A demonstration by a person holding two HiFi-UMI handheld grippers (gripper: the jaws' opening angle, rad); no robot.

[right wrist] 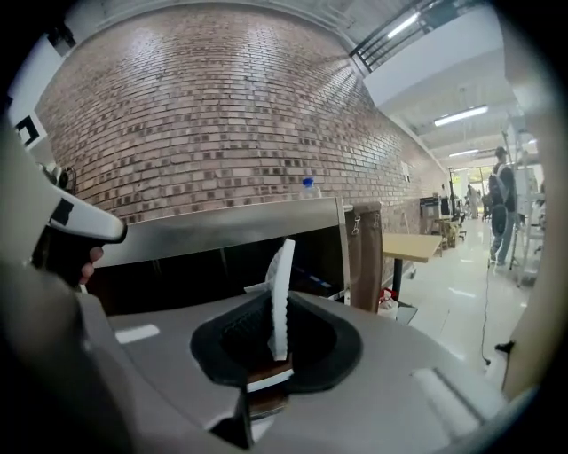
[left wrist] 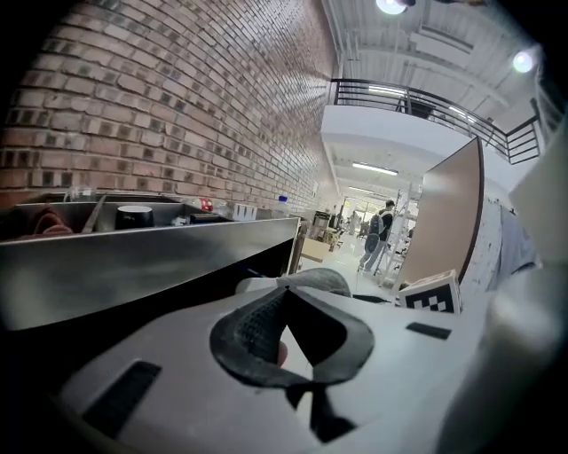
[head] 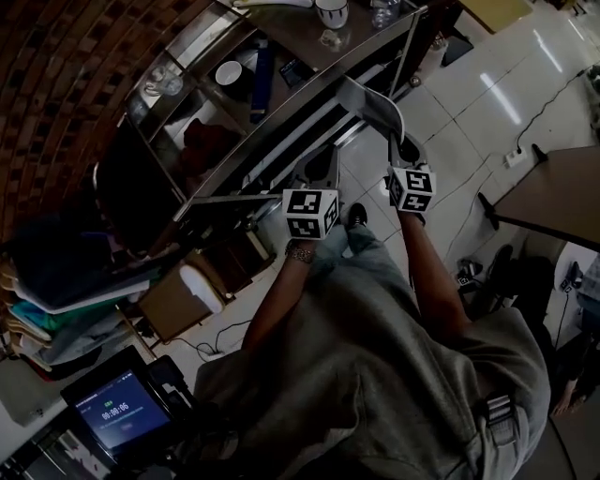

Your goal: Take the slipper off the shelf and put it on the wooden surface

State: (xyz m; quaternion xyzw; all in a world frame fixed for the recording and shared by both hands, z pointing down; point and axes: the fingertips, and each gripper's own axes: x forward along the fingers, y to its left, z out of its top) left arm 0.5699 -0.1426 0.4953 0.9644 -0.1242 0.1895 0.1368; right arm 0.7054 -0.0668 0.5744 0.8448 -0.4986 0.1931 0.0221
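Note:
A white slipper (head: 373, 106) hangs in the air in front of the metal shelf (head: 281, 98), and my right gripper (head: 399, 142) is shut on its edge. In the right gripper view the slipper (right wrist: 280, 284) stands edge-on and upright between the jaws of that gripper (right wrist: 277, 344). My left gripper (head: 323, 161) is just to its left, jaws shut with nothing between them. In the left gripper view the slipper (left wrist: 312, 279) shows just beyond the jaw tips of the left gripper (left wrist: 282, 294). The wooden table (head: 553, 192) lies to the right, over the tiled floor.
The shelf carries a bowl (head: 229, 72), a mug (head: 331, 11) and glassware. A cardboard box (head: 178, 300) and a tablet (head: 117, 412) lie at lower left. Cables trail over the floor (head: 525, 122). A person (left wrist: 383, 229) stands far down the hall.

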